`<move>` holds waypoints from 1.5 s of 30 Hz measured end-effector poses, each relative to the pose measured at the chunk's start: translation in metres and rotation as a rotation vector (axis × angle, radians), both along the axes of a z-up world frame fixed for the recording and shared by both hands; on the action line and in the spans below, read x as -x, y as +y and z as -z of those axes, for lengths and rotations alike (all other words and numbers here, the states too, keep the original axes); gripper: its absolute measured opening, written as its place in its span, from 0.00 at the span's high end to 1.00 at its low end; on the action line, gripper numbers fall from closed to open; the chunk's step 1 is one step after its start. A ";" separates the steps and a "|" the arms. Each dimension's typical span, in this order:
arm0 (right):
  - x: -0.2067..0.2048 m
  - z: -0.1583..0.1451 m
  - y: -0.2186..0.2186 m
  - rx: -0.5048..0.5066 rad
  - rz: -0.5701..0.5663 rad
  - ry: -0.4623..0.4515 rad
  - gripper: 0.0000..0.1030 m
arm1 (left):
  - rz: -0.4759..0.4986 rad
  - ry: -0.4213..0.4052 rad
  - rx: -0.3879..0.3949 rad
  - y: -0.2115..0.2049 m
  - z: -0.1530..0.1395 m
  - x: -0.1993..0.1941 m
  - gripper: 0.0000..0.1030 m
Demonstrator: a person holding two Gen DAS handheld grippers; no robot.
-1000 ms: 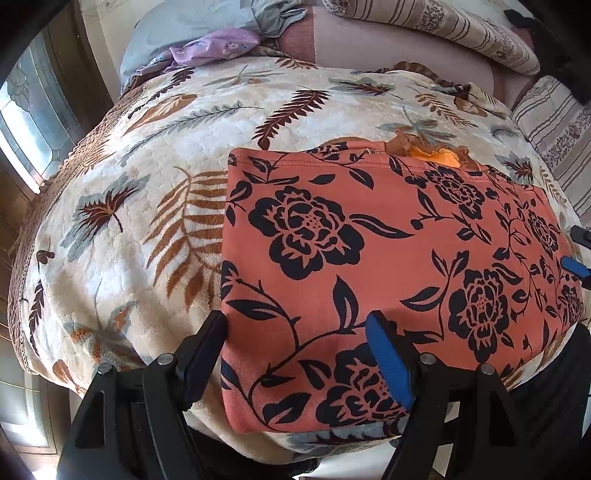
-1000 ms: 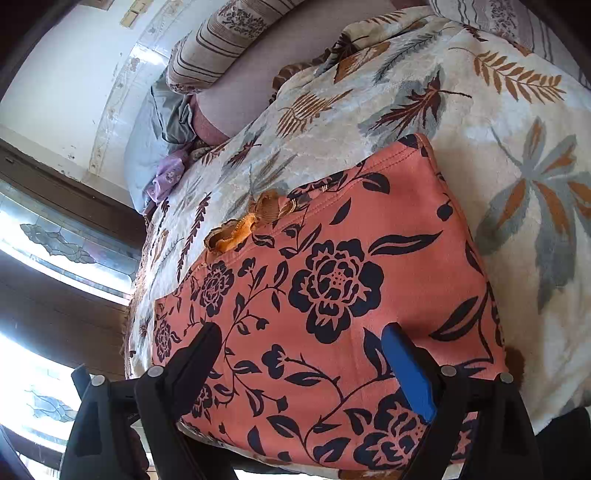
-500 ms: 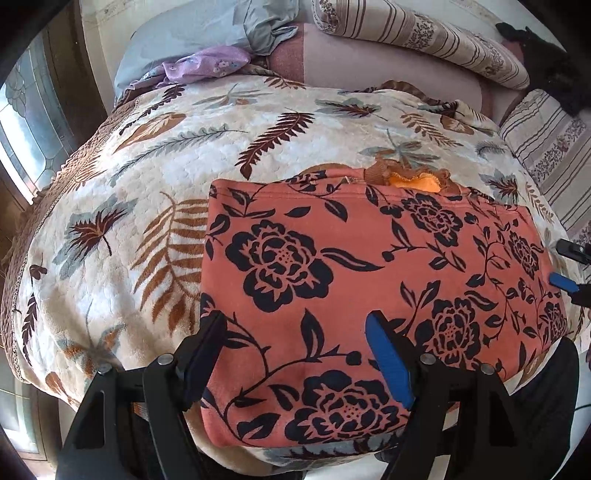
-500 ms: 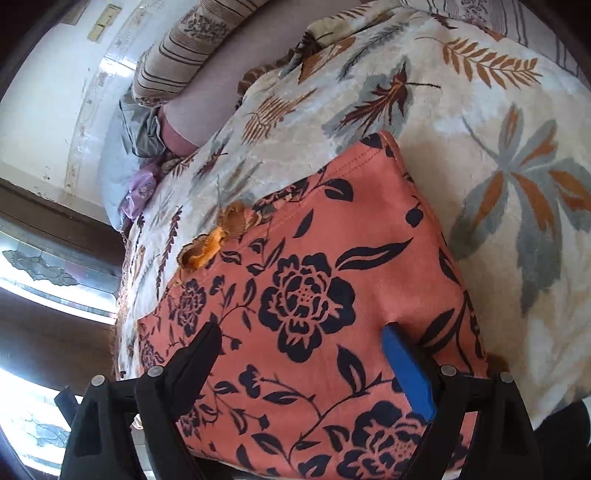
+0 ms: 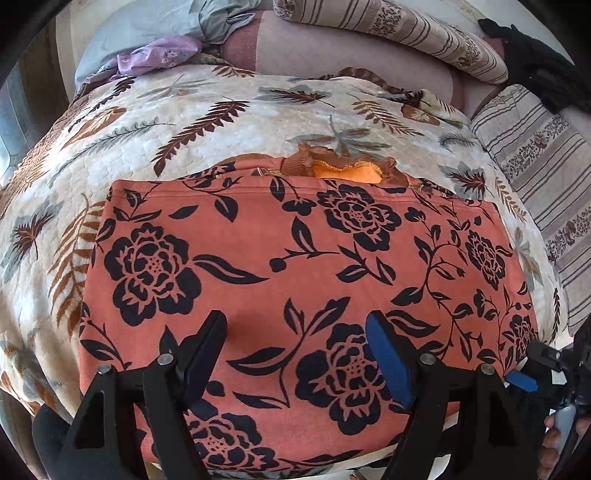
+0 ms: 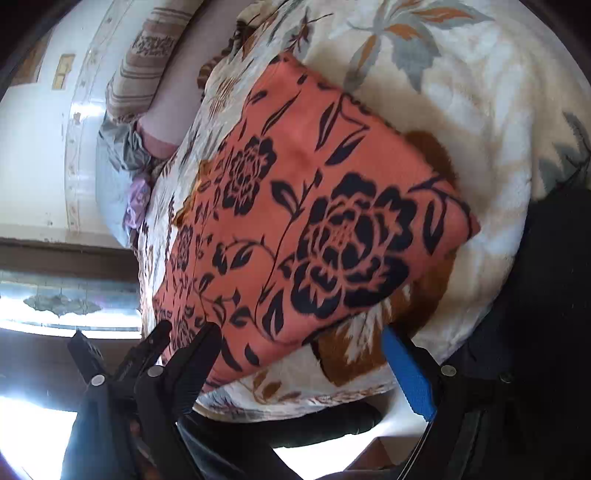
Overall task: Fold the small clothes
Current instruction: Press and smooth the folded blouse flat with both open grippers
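Observation:
An orange garment with black flowers (image 5: 295, 258) lies folded flat in a rectangle on the leaf-print bed cover (image 5: 207, 110); an orange and brown collar (image 5: 343, 170) peeks out at its far edge. My left gripper (image 5: 295, 343) is open and empty, its fingers over the garment's near part. My right gripper (image 6: 299, 350) is open and empty at the garment's (image 6: 314, 206) near right corner, close to the bed's front edge. The right gripper's tips also show at the lower right of the left wrist view (image 5: 532, 369).
Striped pillows (image 5: 406, 33) and a pink bolster (image 5: 332, 48) lie at the head of the bed. A grey-blue cloth (image 5: 147, 29) and a lilac cloth (image 5: 155, 55) sit at the back left. A window (image 6: 55, 302) is to the left.
Both grippers have pulled back toward the bed's front edge. The right gripper has swung right, so the garment's corner now lies between its fingers. The garment has not moved.

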State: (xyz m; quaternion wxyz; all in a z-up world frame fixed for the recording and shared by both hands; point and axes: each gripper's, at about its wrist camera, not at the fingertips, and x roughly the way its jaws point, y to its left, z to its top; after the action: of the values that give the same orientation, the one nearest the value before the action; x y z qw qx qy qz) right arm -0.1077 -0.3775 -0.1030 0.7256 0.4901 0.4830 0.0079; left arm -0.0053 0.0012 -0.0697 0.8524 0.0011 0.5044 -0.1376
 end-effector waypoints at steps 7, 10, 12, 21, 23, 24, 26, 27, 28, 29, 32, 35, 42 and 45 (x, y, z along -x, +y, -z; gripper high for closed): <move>-0.001 0.009 -0.038 -0.083 0.176 -0.052 0.12 | -0.005 0.019 -0.028 -0.001 0.008 0.003 0.24; 0.000 0.009 -0.041 -0.094 0.197 -0.060 0.12 | -0.004 0.016 -0.038 -0.002 0.007 0.003 0.24; -0.003 0.005 -0.038 -0.055 0.172 -0.056 0.12 | 0.000 0.017 -0.048 -0.005 0.008 0.001 0.24; -0.013 -0.008 -0.010 0.149 0.060 -0.034 0.12 | 0.014 -0.004 -0.129 -0.021 0.020 0.000 0.15; -0.013 -0.009 -0.006 0.179 0.050 -0.034 0.12 | 0.009 -0.005 -0.125 -0.020 0.021 0.000 0.14; -0.013 -0.009 -0.004 0.192 0.046 -0.034 0.12 | 0.006 -0.007 -0.119 -0.019 0.021 0.000 0.14; -0.015 -0.011 0.000 0.222 0.035 -0.031 0.11 | 0.004 -0.014 -0.115 -0.018 0.022 0.001 0.13; -0.016 -0.011 0.004 0.239 0.028 -0.028 0.11 | 0.005 -0.019 -0.116 -0.017 0.022 0.002 0.13; -0.016 -0.012 0.004 0.256 0.020 -0.027 0.11 | 0.005 -0.024 -0.119 -0.018 0.023 0.002 0.12; -0.016 -0.012 0.007 0.274 0.012 -0.025 0.11 | 0.006 -0.028 -0.122 -0.018 0.023 0.003 0.12; -0.017 -0.015 0.015 0.341 -0.017 -0.017 0.11 | 0.004 -0.035 -0.134 -0.020 0.024 0.004 0.11; -0.018 -0.017 0.026 0.411 -0.044 -0.008 0.11 | -0.001 -0.038 -0.139 -0.020 0.024 0.005 0.11; -0.017 -0.017 0.034 0.477 -0.076 0.001 0.10 | 0.000 -0.042 -0.142 -0.020 0.024 0.005 0.10; -0.017 -0.017 0.036 0.486 -0.081 0.001 0.10 | 0.000 -0.045 -0.145 -0.020 0.024 0.006 0.10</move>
State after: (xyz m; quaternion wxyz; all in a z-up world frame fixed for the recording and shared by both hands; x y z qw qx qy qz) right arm -0.0904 -0.3413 -0.0861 0.8210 0.2816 0.4902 -0.0797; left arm -0.0110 -0.0193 -0.0936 0.8613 0.0659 0.4936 -0.1009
